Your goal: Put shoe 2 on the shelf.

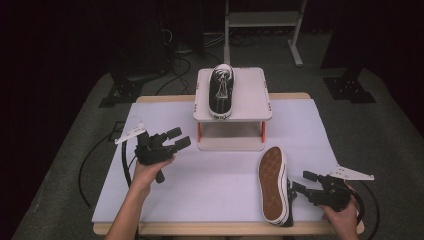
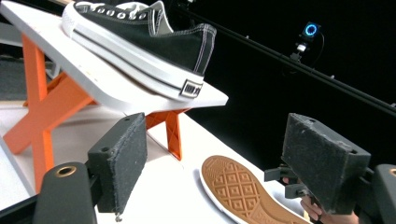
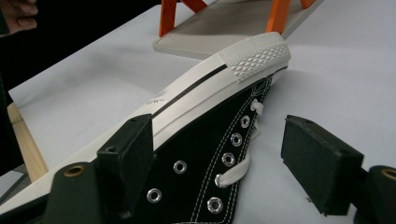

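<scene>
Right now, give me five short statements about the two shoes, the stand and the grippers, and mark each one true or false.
1. One black shoe sits upright on the top of the white stand. True.
2. The second shoe lies on the table on its side with its brown sole showing. True.
3. The left gripper is clamped on the shoe on the stand. False: its jaws are open and hold nothing.
4. The right gripper is at the side-lying shoe with its jaws open. True.
5. The stand's legs are blue. False: they are orange.
</scene>
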